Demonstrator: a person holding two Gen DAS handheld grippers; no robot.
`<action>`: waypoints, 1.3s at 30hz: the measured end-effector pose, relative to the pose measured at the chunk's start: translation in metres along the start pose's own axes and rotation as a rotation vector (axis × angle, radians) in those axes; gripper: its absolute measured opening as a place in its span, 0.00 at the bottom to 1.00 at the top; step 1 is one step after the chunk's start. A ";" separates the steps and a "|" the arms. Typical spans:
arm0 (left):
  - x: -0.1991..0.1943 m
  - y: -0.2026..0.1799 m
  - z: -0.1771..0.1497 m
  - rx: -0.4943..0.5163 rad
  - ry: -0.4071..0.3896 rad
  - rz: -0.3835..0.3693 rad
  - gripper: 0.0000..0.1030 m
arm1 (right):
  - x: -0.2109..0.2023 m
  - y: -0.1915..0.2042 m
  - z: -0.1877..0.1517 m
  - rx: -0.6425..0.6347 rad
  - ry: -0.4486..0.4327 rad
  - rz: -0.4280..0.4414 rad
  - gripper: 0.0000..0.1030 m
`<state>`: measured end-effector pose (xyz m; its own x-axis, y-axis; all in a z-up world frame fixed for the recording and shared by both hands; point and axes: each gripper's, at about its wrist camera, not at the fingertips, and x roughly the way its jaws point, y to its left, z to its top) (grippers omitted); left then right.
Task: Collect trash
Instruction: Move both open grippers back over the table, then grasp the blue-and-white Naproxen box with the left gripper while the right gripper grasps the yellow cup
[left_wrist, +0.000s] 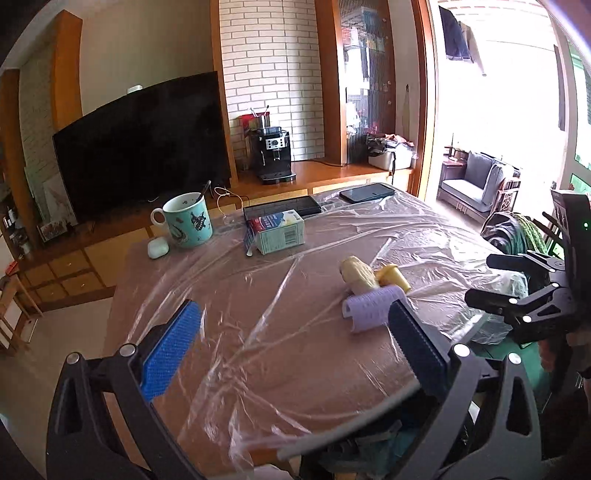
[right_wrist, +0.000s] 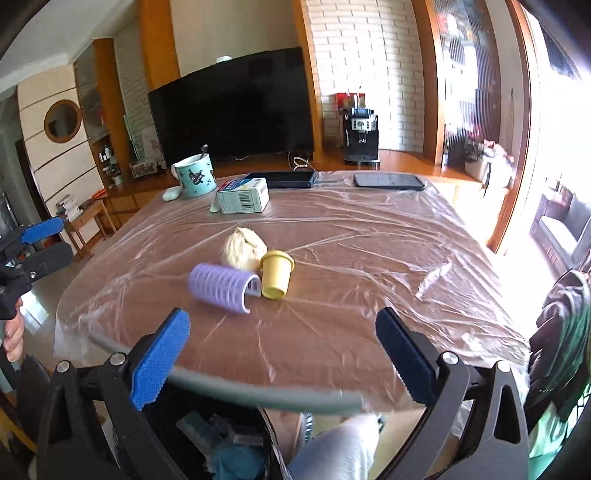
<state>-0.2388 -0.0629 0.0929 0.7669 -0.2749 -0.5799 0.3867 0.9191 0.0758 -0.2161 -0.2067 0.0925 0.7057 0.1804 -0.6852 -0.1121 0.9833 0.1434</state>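
On the plastic-covered table (right_wrist: 369, 258) lie a purple ribbed half-tube (right_wrist: 224, 283), a small yellow cup (right_wrist: 276, 274) tipped on its side and a cream crumpled wad (right_wrist: 243, 247), close together. They also show in the left wrist view: half-tube (left_wrist: 371, 306), cup (left_wrist: 393, 278), wad (left_wrist: 358, 275). A milk carton (right_wrist: 243, 199) lies further back, also in the left wrist view (left_wrist: 279, 232). My left gripper (left_wrist: 291, 343) is open and empty, near the half-tube. My right gripper (right_wrist: 280, 350) is open and empty at the table's near edge, over a dark bin (right_wrist: 221, 443) with a grey rim.
A teal mug (right_wrist: 195, 176) with a spoon, a white earbud case (right_wrist: 171, 194), a black box (right_wrist: 282, 179) and a phone (right_wrist: 388, 181) sit at the table's far side. A TV (right_wrist: 232, 107) and coffee machine (right_wrist: 361, 134) stand behind. A clear bag (left_wrist: 506, 291) lies at the right edge.
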 end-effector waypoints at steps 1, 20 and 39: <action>0.012 0.003 0.006 0.004 0.017 0.009 0.99 | 0.008 0.005 0.003 -0.011 0.007 -0.012 0.86; 0.209 0.037 0.086 -0.158 0.293 -0.002 0.99 | 0.099 0.001 0.035 0.028 0.155 -0.004 0.64; 0.268 0.039 0.086 -0.128 0.378 0.052 0.99 | 0.117 0.014 0.038 -0.085 0.191 -0.045 0.45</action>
<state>0.0257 -0.1246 0.0101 0.5323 -0.1263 -0.8371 0.2675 0.9632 0.0248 -0.1081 -0.1731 0.0411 0.5667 0.1297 -0.8137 -0.1478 0.9875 0.0545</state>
